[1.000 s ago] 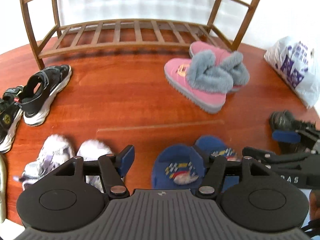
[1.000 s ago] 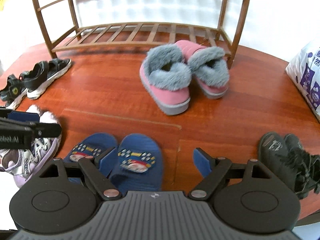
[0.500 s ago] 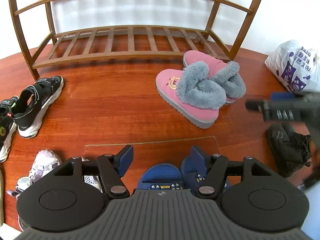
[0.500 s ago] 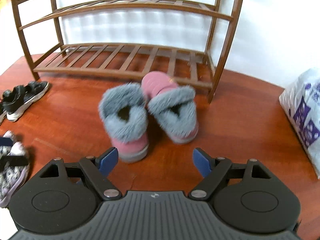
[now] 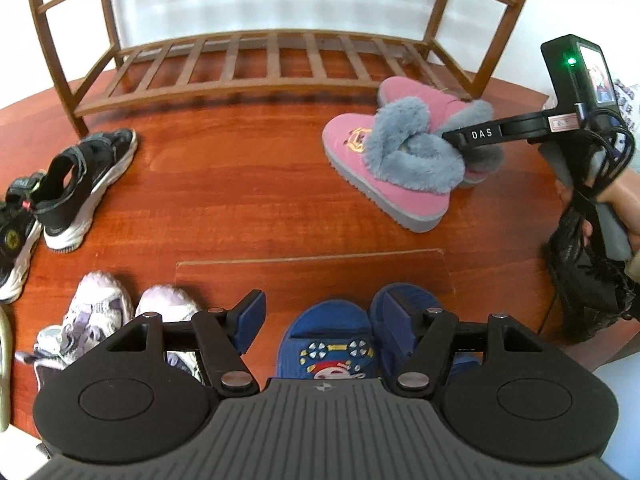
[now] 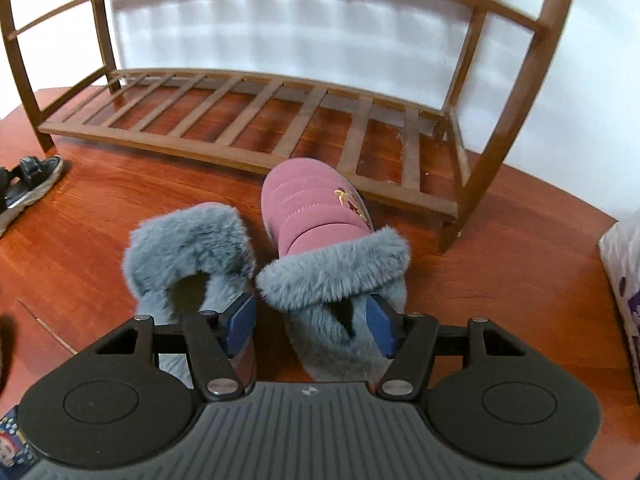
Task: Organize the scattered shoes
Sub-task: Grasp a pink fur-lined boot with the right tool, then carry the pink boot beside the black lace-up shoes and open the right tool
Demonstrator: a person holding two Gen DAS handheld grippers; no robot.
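Shoes lie scattered on the red wooden floor [image 5: 248,184] in front of the bare wooden shoe rack [image 6: 256,116]. Our right gripper [image 6: 314,322] sits over the right-hand pink fur-lined boot [image 6: 320,216], its fingers closing around the grey fur collar, not yet clearly pressing it. We want the pads to bite through the fluff onto the firm heel wall, or the boot will likely slip and tip. Its mate [image 6: 188,256] stands just beside, so we keep the left pad clear of that collar. Our left gripper [image 5: 320,320] hovers parted and empty above the blue slippers [image 5: 332,344].
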